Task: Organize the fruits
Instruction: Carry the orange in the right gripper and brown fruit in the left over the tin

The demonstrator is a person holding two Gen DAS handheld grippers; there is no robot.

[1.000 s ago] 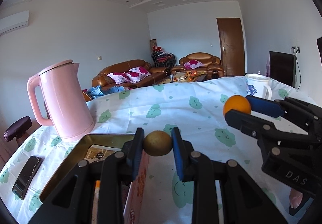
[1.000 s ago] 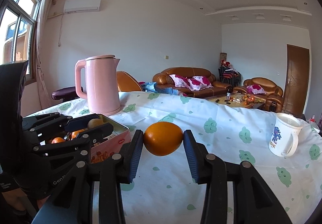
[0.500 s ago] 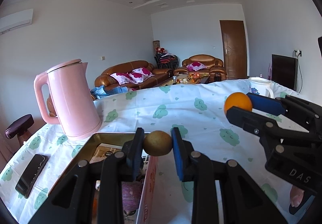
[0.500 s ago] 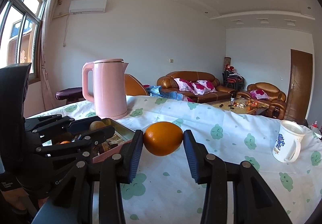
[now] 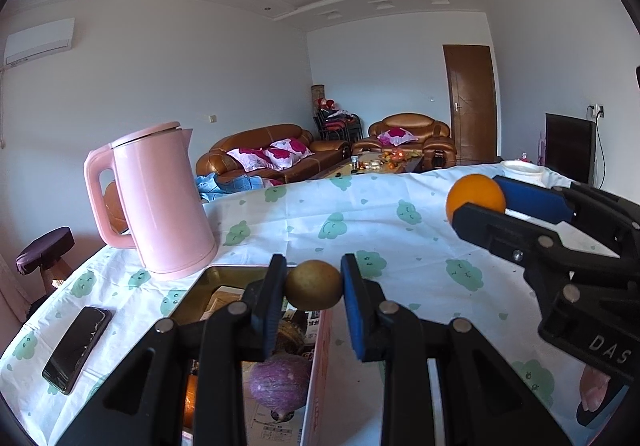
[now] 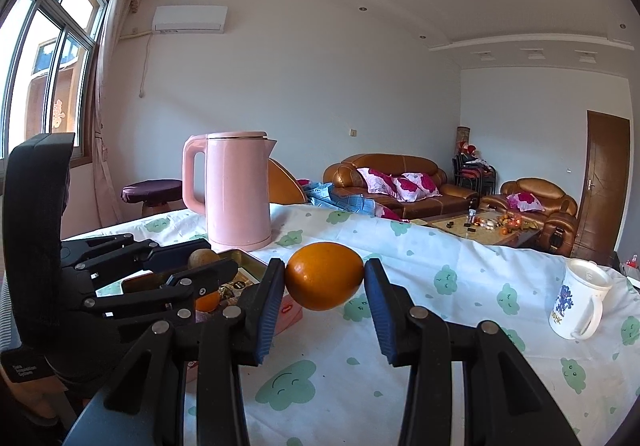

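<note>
My left gripper (image 5: pixel 313 286) is shut on a small brown-green round fruit (image 5: pixel 313 284) and holds it above the right edge of an open pink box (image 5: pixel 320 362). The box holds a purple fruit (image 5: pixel 279 380) and an orange one (image 6: pixel 208 302). My right gripper (image 6: pixel 324 282) is shut on an orange (image 6: pixel 324 276) and holds it above the table, right of the box (image 6: pixel 290 310). The orange also shows in the left wrist view (image 5: pixel 475 197), and the left gripper shows in the right wrist view (image 6: pixel 208 266).
A pink kettle (image 5: pixel 160 201) stands behind the box. A black phone (image 5: pixel 76 348) lies left of the box. A white mug (image 6: pixel 578 304) stands at the table's right. The tablecloth (image 5: pixel 400 246) is white with green prints.
Both grippers have moved left and forward with their fruits. The left gripper now sits further over the box, whose inside with the purple fruit has come into view.
</note>
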